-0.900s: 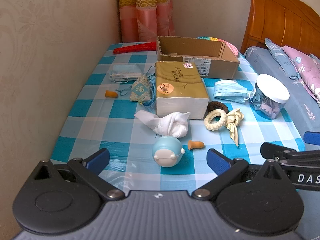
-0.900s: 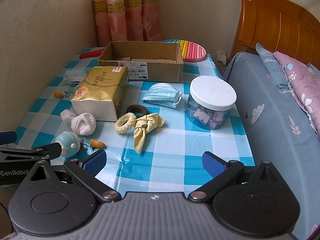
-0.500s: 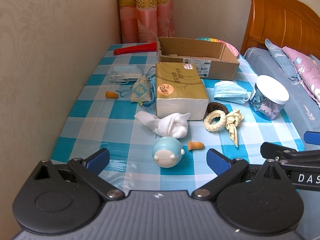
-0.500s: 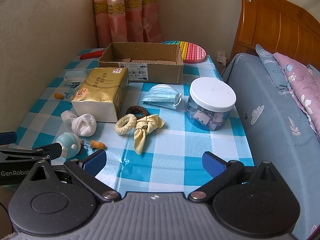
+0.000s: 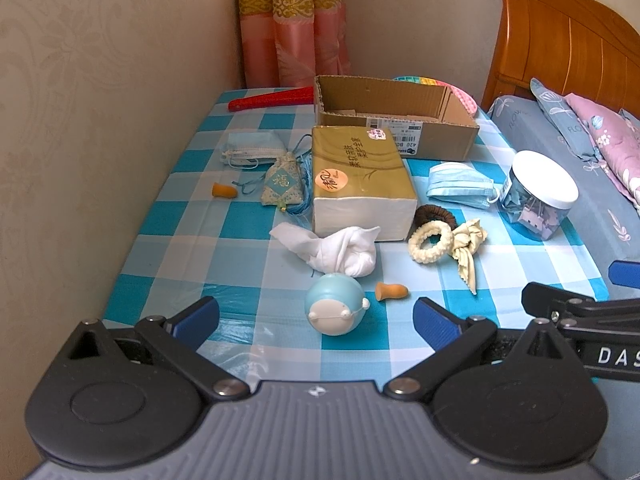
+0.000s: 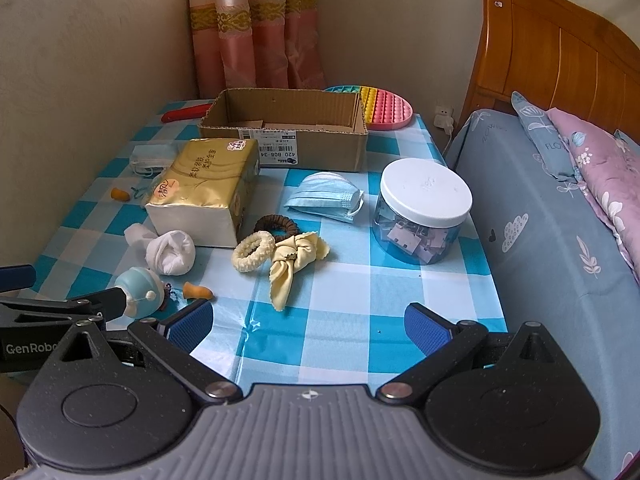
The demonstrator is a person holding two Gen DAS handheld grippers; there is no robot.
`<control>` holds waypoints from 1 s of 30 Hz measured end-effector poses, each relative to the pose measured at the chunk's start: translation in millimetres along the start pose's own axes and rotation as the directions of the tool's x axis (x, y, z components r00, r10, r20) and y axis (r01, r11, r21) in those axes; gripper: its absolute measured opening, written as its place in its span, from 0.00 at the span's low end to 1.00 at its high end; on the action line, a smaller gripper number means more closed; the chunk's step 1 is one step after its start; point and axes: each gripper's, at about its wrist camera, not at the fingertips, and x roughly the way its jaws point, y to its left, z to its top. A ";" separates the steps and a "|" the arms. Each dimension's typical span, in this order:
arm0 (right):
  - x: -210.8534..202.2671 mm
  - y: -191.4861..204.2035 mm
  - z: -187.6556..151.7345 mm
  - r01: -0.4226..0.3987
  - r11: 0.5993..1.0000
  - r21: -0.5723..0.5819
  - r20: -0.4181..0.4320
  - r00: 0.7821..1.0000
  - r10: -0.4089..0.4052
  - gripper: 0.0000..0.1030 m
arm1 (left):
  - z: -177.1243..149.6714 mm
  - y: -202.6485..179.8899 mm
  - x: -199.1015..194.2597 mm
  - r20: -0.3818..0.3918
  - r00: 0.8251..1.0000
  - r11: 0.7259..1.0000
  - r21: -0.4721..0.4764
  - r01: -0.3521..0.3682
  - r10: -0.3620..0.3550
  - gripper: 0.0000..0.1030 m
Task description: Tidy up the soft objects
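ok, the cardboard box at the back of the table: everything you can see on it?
The cardboard box is plain brown corrugated, open-topped, upright, with a white barcode label on its near wall. It looks almost empty; only inner flaps show. The gold tissue pack sits just in front, contact unclear; the pop-it mat lies behind its right end.

Lidded clip jar, wooden headboard

The cardboard box hides most of the pop-it mat; its contents stay unclear.
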 end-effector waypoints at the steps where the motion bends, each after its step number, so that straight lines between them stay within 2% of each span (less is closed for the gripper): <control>1: -0.1 -0.1 0.0 0.000 1.000 0.000 0.000 1.000 0.000 1.00 | 0.1 -0.1 -0.1 0.000 1.000 1.000 0.000 0.000 0.000 0.99; 30: -1.7 -1.0 1.0 0.002 1.000 -0.009 0.014 1.000 -0.002 1.00 | 2.3 -1.8 -4.6 0.014 1.000 1.000 0.017 -0.006 0.005 0.99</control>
